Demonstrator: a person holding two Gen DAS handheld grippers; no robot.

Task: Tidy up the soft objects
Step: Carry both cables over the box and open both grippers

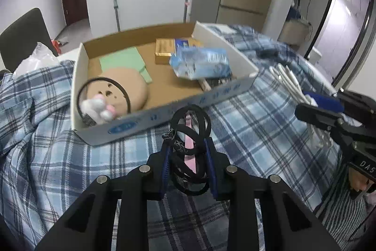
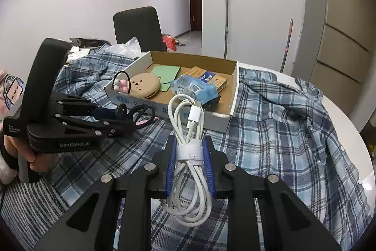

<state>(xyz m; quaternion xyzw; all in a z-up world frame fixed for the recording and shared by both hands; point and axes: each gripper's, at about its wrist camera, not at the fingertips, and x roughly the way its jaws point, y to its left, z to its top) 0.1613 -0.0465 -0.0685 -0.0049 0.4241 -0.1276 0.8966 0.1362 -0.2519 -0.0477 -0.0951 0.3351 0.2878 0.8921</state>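
My left gripper (image 1: 188, 147) is shut on a bundle of black hair ties (image 1: 190, 131) with a pink card, held above the plaid cloth just short of the cardboard tray (image 1: 150, 114). It also shows in the right wrist view (image 2: 124, 119). My right gripper (image 2: 190, 154) is shut on a coiled white USB cable (image 2: 190, 124) bound with a white strap, held in front of the tray's near wall (image 2: 211, 117). The tray holds a tan round pouch (image 2: 145, 84), a black headband with a plush charm (image 1: 98, 107), a green card (image 1: 122, 60) and a blue tissue pack (image 1: 199, 60).
A blue plaid shirt (image 2: 282, 124) covers the round white table (image 2: 347, 124). A yellow box (image 1: 164, 48) lies at the tray's back. A black chair (image 2: 138, 27) and a plastic bag (image 1: 35, 60) stand behind. A mop (image 2: 226, 15) leans on the wall.
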